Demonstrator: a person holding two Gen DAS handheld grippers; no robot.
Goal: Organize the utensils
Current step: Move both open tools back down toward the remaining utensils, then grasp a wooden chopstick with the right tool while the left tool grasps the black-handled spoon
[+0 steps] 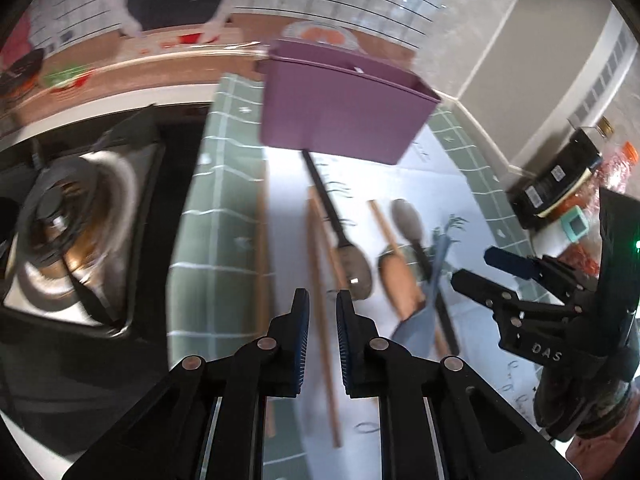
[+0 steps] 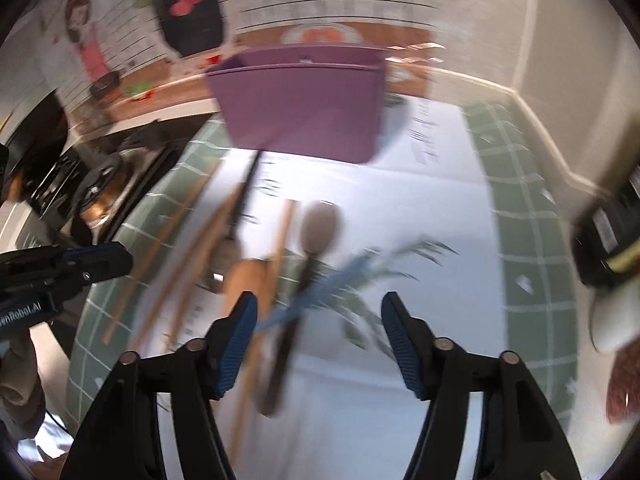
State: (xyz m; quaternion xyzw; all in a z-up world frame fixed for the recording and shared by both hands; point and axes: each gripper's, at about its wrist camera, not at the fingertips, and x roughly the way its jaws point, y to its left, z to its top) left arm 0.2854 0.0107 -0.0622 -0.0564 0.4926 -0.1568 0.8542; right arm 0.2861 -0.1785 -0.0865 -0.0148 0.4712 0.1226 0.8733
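Pick phase, nothing in the bin yet as far as I can judge. Purple bin (image 2: 300, 104) stands upright at the far end of the white mat (image 2: 400, 400), near the wall; inside is hidden from both cams, so can't confirm it's empty. Utensils lie loose on the mat in front of it: black-handled metal spoon (image 1: 356, 268) with its handle reaching to the bin's base, two long wooden chopsticks (image 1: 324, 340) and a third stick off to the left over the green tiled cloth (image 1: 208, 240), a wooden spoon (image 1: 398, 280), a grey spoon (image 1: 408, 220) and a blue spatula-like piece (image 1: 420, 320) crossing each other in a pile. Left gripper (image 1: 322, 304) is above the chopstick, fingers nearly closed with only a narrow gap; the stick runs under that gap, but I can't tell if it's pinched or just hovering over it. Right gripper (image 2: 316, 320) is wide open, holding nothing, over the crossed grey spoon and blue piece. Frames are motion-blurred, so contact calls are shaky. Next move, my read: left needs a firm pinch on one stick only, lift, carry to the bin, tip it in upright. Right should go for the top item of the pile first; grabbing a lower one would drag its neighbours. Stove burner (image 1: 60, 220) sits just beside the left edge, keep clear.
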